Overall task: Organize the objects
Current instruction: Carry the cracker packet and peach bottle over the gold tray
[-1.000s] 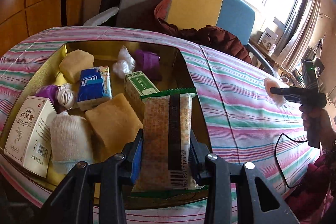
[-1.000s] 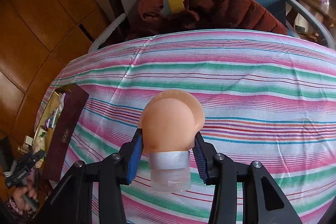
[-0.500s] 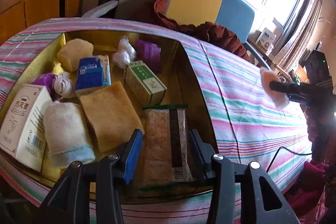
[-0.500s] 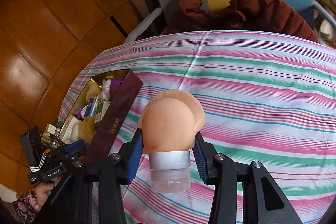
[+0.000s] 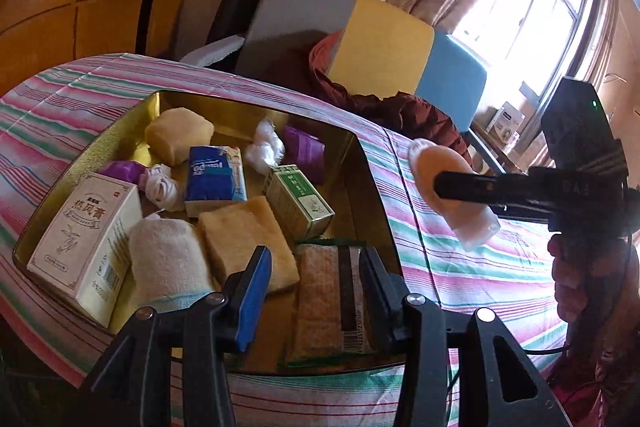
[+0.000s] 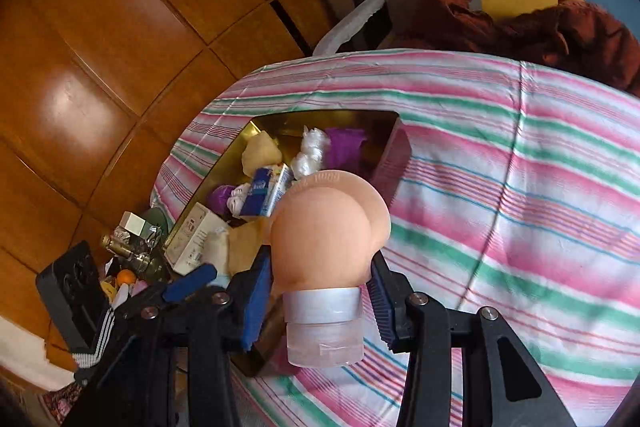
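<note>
A gold-lined box (image 5: pixel 362 167) sits on the striped tablecloth, filled with several items. A cracker packet (image 5: pixel 332 291) lies in its near right corner. My left gripper (image 5: pixel 314 291) is open, its jaws on either side of the packet and apart from it. My right gripper (image 6: pixel 320 291) is shut on a peach-coloured bottle (image 6: pixel 324 239) with a clear cap, held in the air to the right of the box. The bottle (image 5: pixel 444 179) also shows in the left wrist view. The box (image 6: pixel 394 163) shows ahead in the right wrist view.
In the box lie a white carton (image 5: pixel 86 235), a rolled towel (image 5: pixel 168 267), yellow sponges (image 5: pixel 244 235), a blue tissue pack (image 5: pixel 214 175), a green carton (image 5: pixel 300 203), cotton balls (image 5: pixel 266 147). A chair with dark red clothing (image 5: pixel 400 107) stands behind the table. Clutter (image 6: pixel 132 251) lies left of the table.
My left gripper has opened and let the cracker packet drop into the box, then drawn back. My right gripper has carried the bottle left toward the box.
</note>
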A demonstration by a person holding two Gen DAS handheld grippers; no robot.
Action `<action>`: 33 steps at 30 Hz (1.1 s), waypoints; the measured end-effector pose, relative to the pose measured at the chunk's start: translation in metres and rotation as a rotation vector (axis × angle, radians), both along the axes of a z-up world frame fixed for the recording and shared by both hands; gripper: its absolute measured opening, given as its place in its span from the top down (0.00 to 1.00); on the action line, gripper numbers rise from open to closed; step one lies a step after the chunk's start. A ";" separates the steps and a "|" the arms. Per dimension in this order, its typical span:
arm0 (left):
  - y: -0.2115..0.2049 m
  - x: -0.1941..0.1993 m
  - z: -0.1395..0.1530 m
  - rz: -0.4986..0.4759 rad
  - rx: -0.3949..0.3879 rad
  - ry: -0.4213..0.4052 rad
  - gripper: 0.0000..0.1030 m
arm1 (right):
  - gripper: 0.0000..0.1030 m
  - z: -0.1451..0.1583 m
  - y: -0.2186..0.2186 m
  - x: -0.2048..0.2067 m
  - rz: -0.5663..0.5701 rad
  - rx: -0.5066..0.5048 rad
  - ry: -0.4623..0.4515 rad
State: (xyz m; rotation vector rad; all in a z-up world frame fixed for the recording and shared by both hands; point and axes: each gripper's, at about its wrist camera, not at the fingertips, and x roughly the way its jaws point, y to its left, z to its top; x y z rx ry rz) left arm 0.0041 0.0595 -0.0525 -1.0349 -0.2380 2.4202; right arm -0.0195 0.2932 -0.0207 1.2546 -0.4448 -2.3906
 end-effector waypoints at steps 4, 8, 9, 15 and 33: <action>-0.008 -0.002 0.000 0.037 0.017 -0.011 0.55 | 0.55 0.004 -0.022 -0.023 -0.015 0.042 0.011; -0.014 -0.003 -0.001 0.064 0.026 -0.025 0.55 | 0.55 -0.001 -0.046 -0.049 -0.035 0.144 0.012; -0.016 -0.003 0.000 0.069 0.029 -0.027 0.55 | 0.55 -0.003 -0.052 -0.055 -0.037 0.175 0.015; -0.022 -0.003 0.001 0.085 0.032 -0.031 0.55 | 0.55 -0.023 -0.072 -0.083 -0.067 0.312 -0.012; -0.029 -0.005 0.006 0.123 0.036 -0.037 0.55 | 0.38 -0.027 -0.071 -0.065 -0.126 0.322 0.029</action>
